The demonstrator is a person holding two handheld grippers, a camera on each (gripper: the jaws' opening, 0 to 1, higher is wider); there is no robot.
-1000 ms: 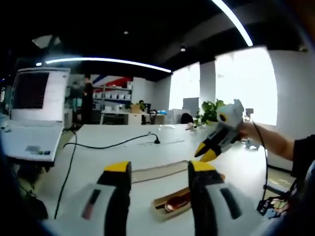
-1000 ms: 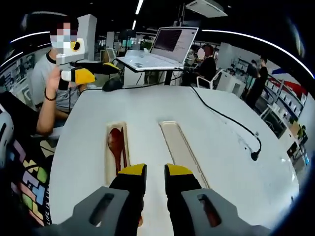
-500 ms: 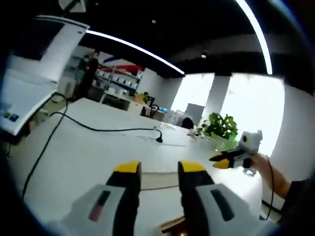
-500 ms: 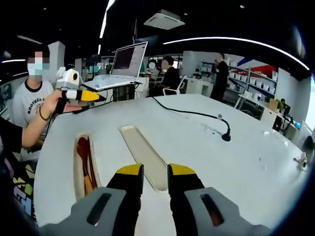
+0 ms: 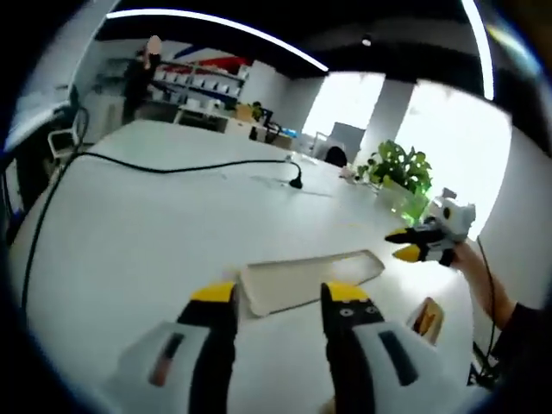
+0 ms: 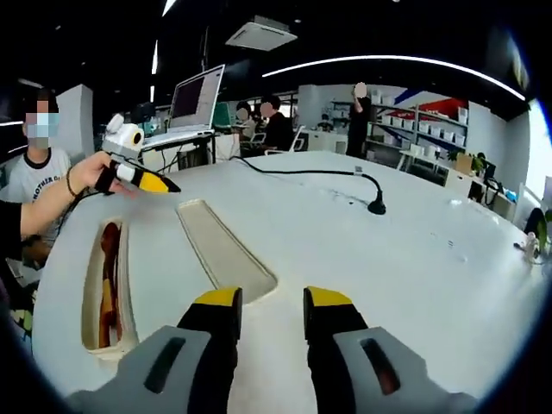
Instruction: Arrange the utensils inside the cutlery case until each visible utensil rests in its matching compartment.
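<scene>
Two long, shallow pieces of the cutlery case lie side by side on the white table (image 6: 448,259), slightly apart. Going left to right in the right gripper view, the left gripper (image 6: 148,181) hangs above the table's near-left edge, held in a person's hand (image 6: 90,172), its yellow tips close together and pointing toward the case with nothing visibly between them. Just below it sits the case tray (image 6: 90,302), with a wooden spoon (image 6: 109,276) lying lengthwise inside, so that utensil appears already settled in a slot shaped for it. Next to the right is the lid (image 6: 226,254), a pale trough with nothing in it, probably set aside so the tray stays open for loading. Further right, a black cable (image 6: 302,172) curves across the table well clear of the case. At the bottom, the right gripper (image 6: 272,302) has its fingers parted a little and holds nothing, hovering just short of the lid's near end. In the left gripper view, the left gripper (image 5: 278,295) likewise shows a modest gap and no load, facing the lid (image 5: 310,278), likely poised to steady or move it.
</scene>
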